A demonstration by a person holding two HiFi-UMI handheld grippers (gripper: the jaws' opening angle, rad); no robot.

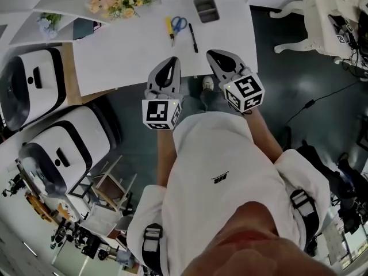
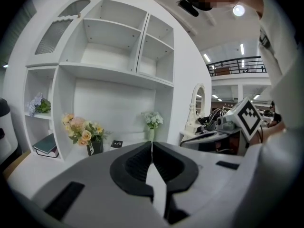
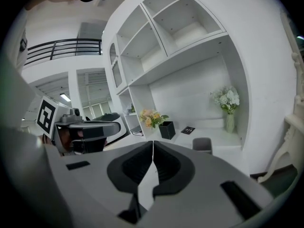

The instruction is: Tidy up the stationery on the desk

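Note:
On the white desk [image 1: 132, 50] lie blue-handled scissors [image 1: 179, 23], a yellow tool [image 1: 170, 31] beside them and a black pen [image 1: 193, 37]. A grey pen holder [image 1: 206, 8] stands further back; it also shows as a grey pen holder [image 3: 203, 145] in the right gripper view. My left gripper [image 1: 171, 62] hovers at the desk's near edge, jaws shut with nothing between them [image 2: 151, 144]. My right gripper [image 1: 217, 55] hangs beside it, just right of the pen, also shut and empty [image 3: 153, 142].
A flower pot [image 1: 118, 2] stands at the desk's back left, with a flower pot [image 2: 84, 134] and a vase [image 2: 152, 123] under the white shelves [image 2: 114, 56]. Two large white machines [image 1: 63, 148] sit left of the desk. A white ornate chair [image 1: 313, 22] is at right.

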